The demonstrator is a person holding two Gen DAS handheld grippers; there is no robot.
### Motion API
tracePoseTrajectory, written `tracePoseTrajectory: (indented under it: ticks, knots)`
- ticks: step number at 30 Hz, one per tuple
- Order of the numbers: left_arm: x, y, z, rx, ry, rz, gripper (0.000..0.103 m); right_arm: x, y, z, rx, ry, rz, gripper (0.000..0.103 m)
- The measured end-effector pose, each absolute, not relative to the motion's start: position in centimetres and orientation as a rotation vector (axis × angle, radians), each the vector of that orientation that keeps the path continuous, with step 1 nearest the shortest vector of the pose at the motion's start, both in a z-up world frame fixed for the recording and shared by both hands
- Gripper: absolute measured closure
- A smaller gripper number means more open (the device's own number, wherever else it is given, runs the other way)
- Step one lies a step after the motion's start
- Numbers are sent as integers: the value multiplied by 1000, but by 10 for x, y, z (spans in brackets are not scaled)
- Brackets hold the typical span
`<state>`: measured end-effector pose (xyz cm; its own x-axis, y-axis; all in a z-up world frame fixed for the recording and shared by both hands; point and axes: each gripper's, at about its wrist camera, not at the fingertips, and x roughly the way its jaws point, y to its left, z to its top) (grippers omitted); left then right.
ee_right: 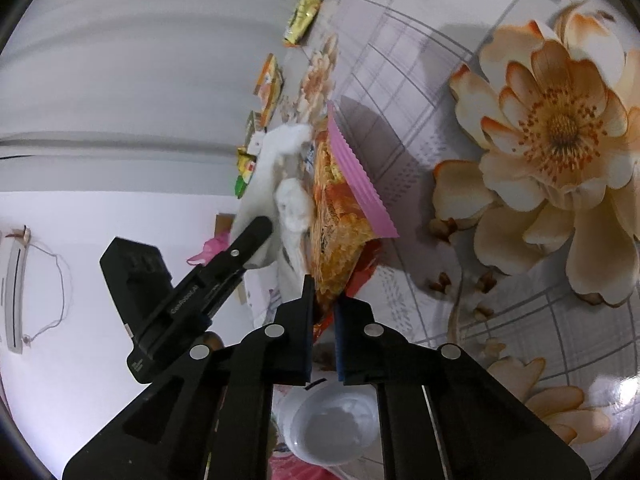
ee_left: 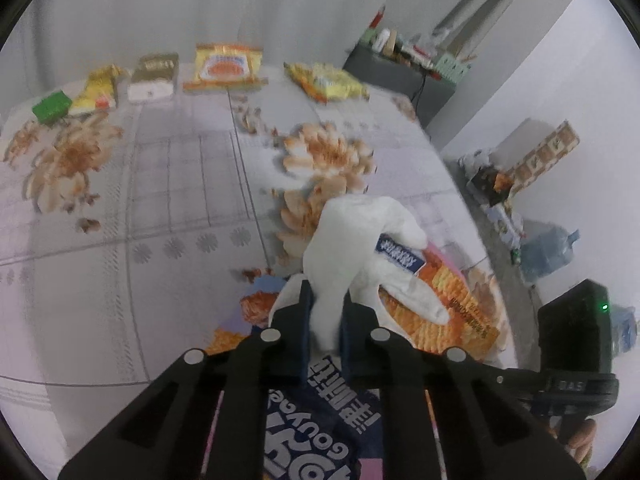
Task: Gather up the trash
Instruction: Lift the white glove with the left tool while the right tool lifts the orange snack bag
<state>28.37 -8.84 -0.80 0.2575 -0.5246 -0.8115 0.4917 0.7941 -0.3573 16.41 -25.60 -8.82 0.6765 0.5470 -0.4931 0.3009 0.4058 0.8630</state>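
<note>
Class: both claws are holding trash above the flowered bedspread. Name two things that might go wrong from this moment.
1. The left claw pinches only a narrow fold of the white tissue, which may tear or slip free.
2. The right claw grips just a corner of the orange snack bag; it might slip and fall back onto the bedspread.

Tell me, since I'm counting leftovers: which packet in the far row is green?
The small green packet at the row's left end; its neighbours are yellow, brown-and-white, and orange.

White tissue [ee_left: 352, 240] hides part of snack bag [ee_left: 444, 300].
</note>
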Motion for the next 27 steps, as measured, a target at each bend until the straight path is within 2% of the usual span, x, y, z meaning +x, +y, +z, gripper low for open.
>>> tracePoseTrajectory:
  ticks: [12, 27]
  knots:
    - [276, -24, 71, -202, 900, -642, 93, 155, -283, -54, 1189, 747, 206, 101]
    - [260, 2, 96, -274, 827, -641, 93, 159, -308, -22, 1292, 616, 323, 101]
